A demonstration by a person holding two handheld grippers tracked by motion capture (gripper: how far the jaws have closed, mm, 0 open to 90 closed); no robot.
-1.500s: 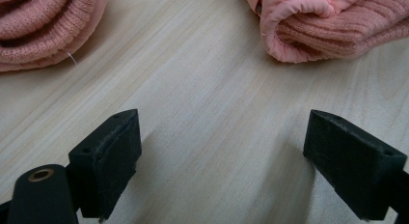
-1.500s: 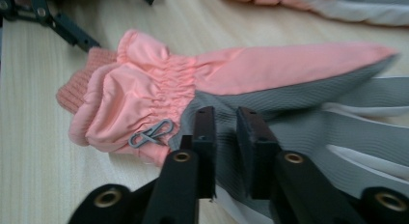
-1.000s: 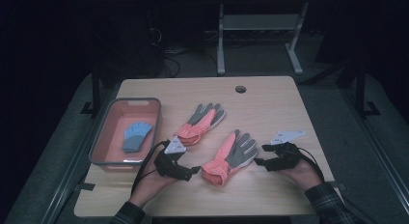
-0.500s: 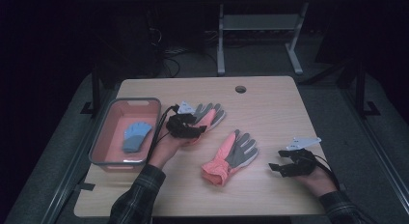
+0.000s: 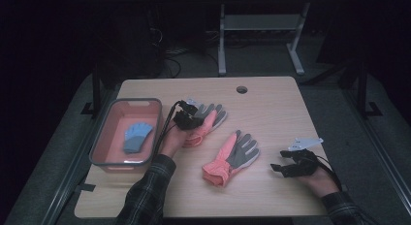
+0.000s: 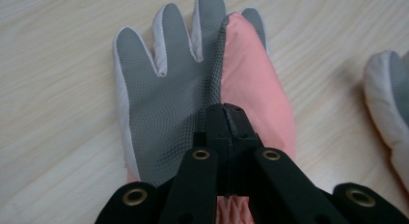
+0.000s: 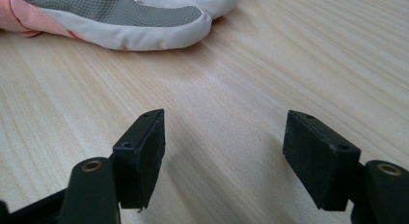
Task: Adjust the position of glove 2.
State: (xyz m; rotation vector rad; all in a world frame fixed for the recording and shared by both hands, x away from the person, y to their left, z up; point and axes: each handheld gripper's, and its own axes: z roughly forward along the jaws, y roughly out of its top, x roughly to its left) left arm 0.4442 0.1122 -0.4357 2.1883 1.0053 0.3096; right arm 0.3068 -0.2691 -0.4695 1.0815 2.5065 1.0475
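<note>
While a pink bin sat at the table's left edge with a blue glove lying flat inside it, the left gripper was just to its right, over the farther of two pink-and-grey gloves. Its jaws had just been closing, and in the left gripper view they stood together, tips meeting on the fabric of the far glove at the seam where the grey palm met the pink side, so they looked clamped on a pinch of it; how much cloth was caught could not be told. That glove lay flat near the table's middle, fingers pointing away from the person. Farther right and nearer the person lay the near glove, palm up, angled, well apart from both grippers. At the right edge the right gripper hung low over bare wood, its jaws apart with nothing between them and the near glove's fingertips ahead.
</note>
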